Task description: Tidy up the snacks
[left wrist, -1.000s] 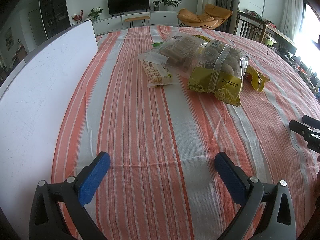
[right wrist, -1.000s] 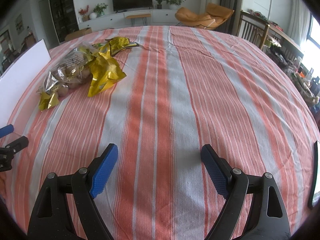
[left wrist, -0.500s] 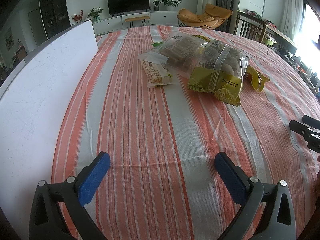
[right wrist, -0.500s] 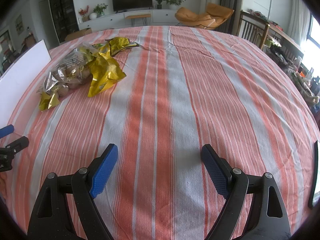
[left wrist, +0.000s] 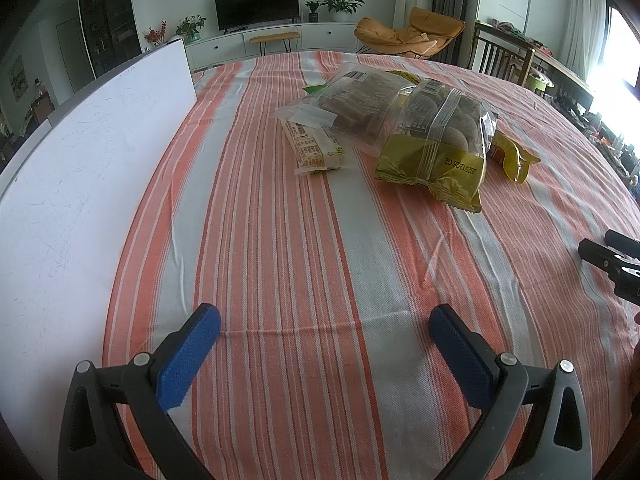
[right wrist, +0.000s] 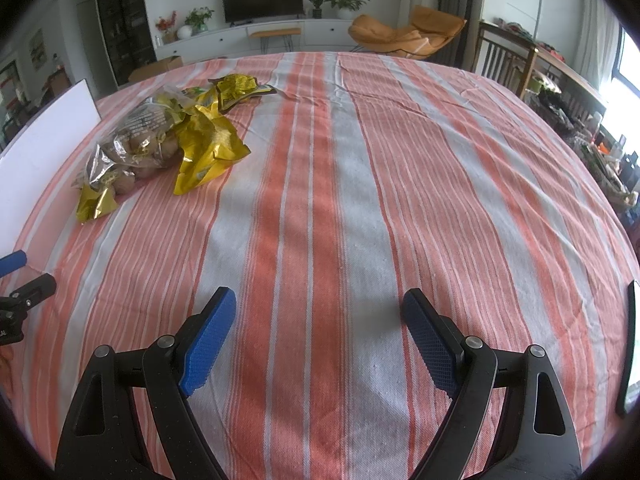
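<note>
Both the left claw (left wrist: 320, 344) and right claw (right wrist: 320, 332) gape wide, holding nothing, over bare striped surface (right wrist: 360, 200). A white board (left wrist: 80, 160) lines its left edge. The snack bags (left wrist: 400, 128) lie heaped farther ahead.

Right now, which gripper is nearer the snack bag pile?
Left. The left gripper faces the snack bag pile straight ahead across bare tablecloth; the right gripper sits further off, the pile lying up-left of it.

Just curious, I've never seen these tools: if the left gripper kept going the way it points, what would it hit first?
Most likely just the striped tablecloth. The left gripper is open and angled downward; the snack bags lie farther ahead.
</note>
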Motion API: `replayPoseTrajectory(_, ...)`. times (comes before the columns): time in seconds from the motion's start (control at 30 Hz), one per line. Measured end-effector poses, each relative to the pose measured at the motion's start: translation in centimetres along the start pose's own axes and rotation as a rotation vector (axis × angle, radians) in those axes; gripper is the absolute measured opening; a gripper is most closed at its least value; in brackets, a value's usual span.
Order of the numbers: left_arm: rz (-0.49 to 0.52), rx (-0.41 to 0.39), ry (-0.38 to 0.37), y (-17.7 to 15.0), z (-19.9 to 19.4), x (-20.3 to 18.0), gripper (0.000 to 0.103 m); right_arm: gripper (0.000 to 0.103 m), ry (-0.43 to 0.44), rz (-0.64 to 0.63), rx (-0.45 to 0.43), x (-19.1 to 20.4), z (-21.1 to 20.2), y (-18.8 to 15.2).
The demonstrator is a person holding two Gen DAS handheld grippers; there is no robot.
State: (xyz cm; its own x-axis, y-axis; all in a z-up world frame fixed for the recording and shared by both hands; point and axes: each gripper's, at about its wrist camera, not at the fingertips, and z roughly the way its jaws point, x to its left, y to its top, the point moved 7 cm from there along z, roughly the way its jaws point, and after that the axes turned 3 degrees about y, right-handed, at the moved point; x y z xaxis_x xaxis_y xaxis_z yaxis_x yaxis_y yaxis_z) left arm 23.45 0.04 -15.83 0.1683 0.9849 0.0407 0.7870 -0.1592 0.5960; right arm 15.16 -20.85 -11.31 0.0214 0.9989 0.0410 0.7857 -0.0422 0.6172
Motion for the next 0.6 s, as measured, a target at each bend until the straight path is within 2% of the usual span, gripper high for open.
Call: replayPoseTrajectory(0.6,0.0,0.0,0.0,-0.01,-0.02,-0.01,0.103,0.088,-0.01,0.02,-0.002,-0.21,0.11,-0.02)
